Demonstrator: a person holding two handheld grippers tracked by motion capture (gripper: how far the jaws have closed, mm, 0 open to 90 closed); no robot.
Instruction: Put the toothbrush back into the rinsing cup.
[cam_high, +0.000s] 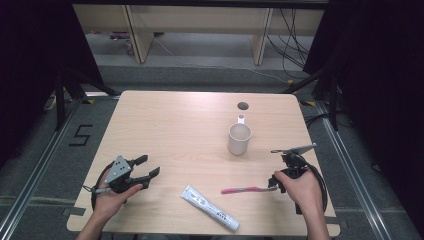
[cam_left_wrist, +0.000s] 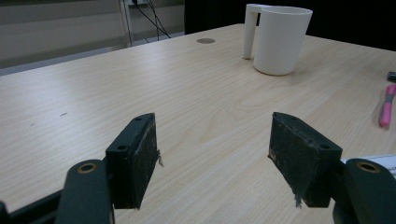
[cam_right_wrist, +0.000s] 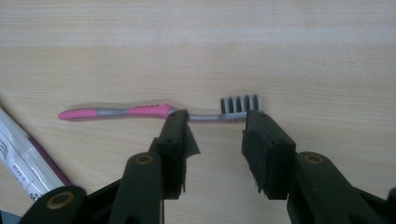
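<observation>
Toothbrush: a pink and grey toothbrush (cam_high: 248, 189) is seen lying flat on the wooden table (cam_high: 175, 130), at about five o'clock from the table's middle, bristle end toward the right hand.
Right gripper: the right gripper (cam_high: 278, 183) is held at the brush head; its jaws are parted, one on each side of the neck and bristles, and no pad is seen pressing on the brush.
Left gripper: the left gripper (cam_high: 148, 167) is held idle at about eight o'clock, jaws wide apart with nothing between them.
Toothpaste tube: a white toothpaste tube (cam_high: 210, 208) is laid slantwise at six o'clock, just beside the handle end of the brush.
Cup: a white cup (cam_high: 239, 138) is stood upright at about two o'clock, well apart from the brush.
Progress: the brush is judged reached but not yet gripped; closing, lifting and any carrying, perhaps to the cup, are left to do.
Views: the dark bristles (cam_right_wrist: 240, 103) and the jaws straddling the neck are made plain in the right gripper view; the cup's handle (cam_left_wrist: 251, 29) is shown clearly in the left gripper view.
</observation>
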